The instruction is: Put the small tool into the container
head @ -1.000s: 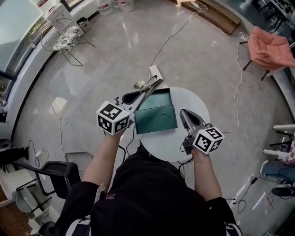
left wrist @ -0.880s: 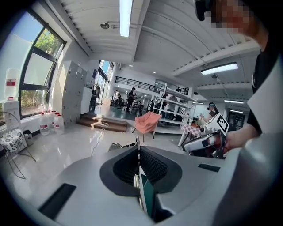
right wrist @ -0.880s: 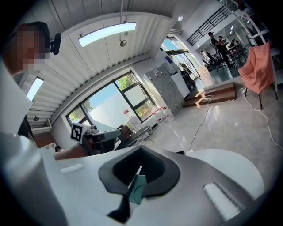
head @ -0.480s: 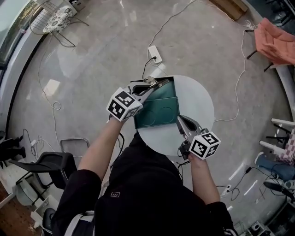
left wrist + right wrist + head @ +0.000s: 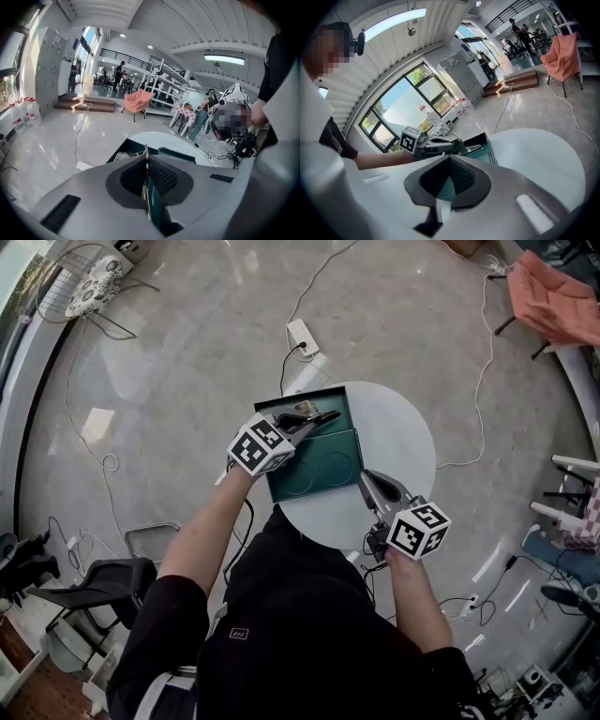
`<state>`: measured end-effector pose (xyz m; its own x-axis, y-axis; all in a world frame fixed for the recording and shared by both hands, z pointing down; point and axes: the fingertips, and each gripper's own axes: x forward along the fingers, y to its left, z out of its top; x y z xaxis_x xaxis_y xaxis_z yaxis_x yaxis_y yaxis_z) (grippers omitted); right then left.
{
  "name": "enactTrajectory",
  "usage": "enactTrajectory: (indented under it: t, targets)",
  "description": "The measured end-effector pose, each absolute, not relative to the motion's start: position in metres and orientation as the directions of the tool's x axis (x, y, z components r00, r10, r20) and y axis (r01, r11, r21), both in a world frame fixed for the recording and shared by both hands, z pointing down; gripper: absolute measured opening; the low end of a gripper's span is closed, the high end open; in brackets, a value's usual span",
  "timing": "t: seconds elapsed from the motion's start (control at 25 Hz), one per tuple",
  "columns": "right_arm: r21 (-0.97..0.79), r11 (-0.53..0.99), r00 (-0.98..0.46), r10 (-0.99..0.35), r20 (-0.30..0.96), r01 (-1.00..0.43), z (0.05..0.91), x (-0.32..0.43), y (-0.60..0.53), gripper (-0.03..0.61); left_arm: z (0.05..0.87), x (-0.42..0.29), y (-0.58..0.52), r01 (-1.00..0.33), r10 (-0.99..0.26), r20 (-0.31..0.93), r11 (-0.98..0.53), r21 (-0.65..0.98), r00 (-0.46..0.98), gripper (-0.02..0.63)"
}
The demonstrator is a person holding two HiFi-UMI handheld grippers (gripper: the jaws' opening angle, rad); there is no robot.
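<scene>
A green container [image 5: 324,468] lies open on the round white table [image 5: 405,435]. My left gripper [image 5: 323,417] hovers over the container's far half, shut on a thin metal tool [image 5: 330,415]. In the left gripper view the tool [image 5: 146,151] stands as a narrow blade between the closed pads of that gripper [image 5: 146,164], with the container [image 5: 174,153] just beyond. My right gripper [image 5: 366,476] rests at the table's near edge, beside the container's near right corner, shut with nothing in it. The right gripper view shows its jaws [image 5: 450,160] closed, and the left gripper [image 5: 440,145] holding the tool [image 5: 474,148] over the container [image 5: 482,141].
A white power strip [image 5: 300,335] and cables lie on the floor beyond the table. An orange-draped chair [image 5: 553,298] stands at the far right, a wire chair [image 5: 92,279] far left, a black chair [image 5: 94,582] near left.
My left gripper has moved with the tool from the container's left edge to over its far half. The right gripper has hardly shifted.
</scene>
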<state>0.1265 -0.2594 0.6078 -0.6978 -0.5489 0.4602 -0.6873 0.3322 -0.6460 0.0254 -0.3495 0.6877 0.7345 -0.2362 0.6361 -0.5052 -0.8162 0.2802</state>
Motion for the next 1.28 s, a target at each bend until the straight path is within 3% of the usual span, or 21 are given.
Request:
enactTrajectory:
  t: [0.6, 0.76, 0.96, 1.08, 1.28]
  targets:
    - [-0.619, 0.280, -0.649, -0.560, 0.516, -0.734, 0.596, 0.137, -0.238, 0.009, 0.740, 0.030, -0.355, -0.441, -0.081, 0.702, -0.827, 0.349, 0.707, 0.012]
    - [-0.616, 0.273, -0.642, -0.565, 0.519, -0.739, 0.592, 0.134, -0.237, 0.009, 0.756, 0.019, -0.352, -0.434, -0.062, 0.772, -0.854, 0.287, 0.633, 0.012]
    - [-0.604, 0.279, -0.634, -0.573, 0.518, -0.746, 0.585, 0.128, -0.237, 0.009, 0.763, 0.008, -0.357, -0.458, -0.116, 0.811, -0.866, 0.200, 0.574, 0.037]
    - [-0.596, 0.271, -0.621, -0.585, 0.521, -0.756, 0.581, 0.130, -0.236, 0.009, 0.758, 0.008, -0.367, -0.469, -0.181, 0.807, -0.874, 0.130, 0.562, 0.120]
    - [-0.588, 0.251, -0.595, -0.618, 0.514, -0.769, 0.577, 0.136, -0.237, 0.009, 0.742, 0.011, -0.375, -0.472, -0.249, 0.774, -0.879, 0.072, 0.582, 0.121]
